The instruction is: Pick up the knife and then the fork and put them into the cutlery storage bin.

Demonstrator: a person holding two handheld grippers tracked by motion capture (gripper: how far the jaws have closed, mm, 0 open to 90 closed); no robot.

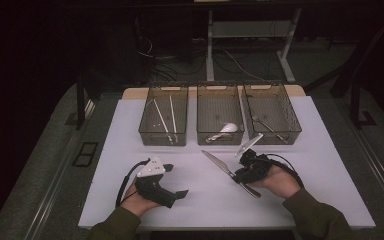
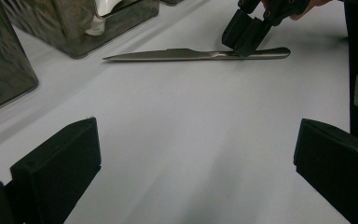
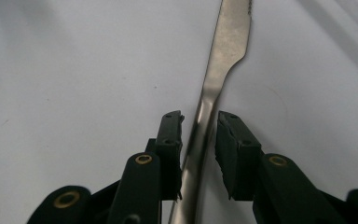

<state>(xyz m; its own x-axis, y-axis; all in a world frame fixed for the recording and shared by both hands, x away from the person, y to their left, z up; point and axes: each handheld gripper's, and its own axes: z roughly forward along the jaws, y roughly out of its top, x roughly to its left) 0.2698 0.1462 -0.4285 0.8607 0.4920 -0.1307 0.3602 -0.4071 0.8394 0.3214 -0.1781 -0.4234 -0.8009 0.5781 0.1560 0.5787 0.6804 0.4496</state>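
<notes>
1. High view: knife [image 1: 223, 166] is lying on the white table [image 1: 330, 165] before three bins [image 1: 220, 120]; right tongs [image 1: 245, 176] are straddling its handle; left tongs [image 1: 180, 192] are resting idle, released.
2. Left gripper view: knife [image 2: 191, 54] is lying flat, not yet lifted.
3. Right gripper view: right tongs [image 3: 199, 140] are bracketing the handle [image 3: 193, 154], not yet clenched; lifting and binning are remaining.

Olive-green sleeves; black grippers with brass-ringed screws, trailing black cables, one grey three-cornered top plate [image 1: 152, 167].
</notes>
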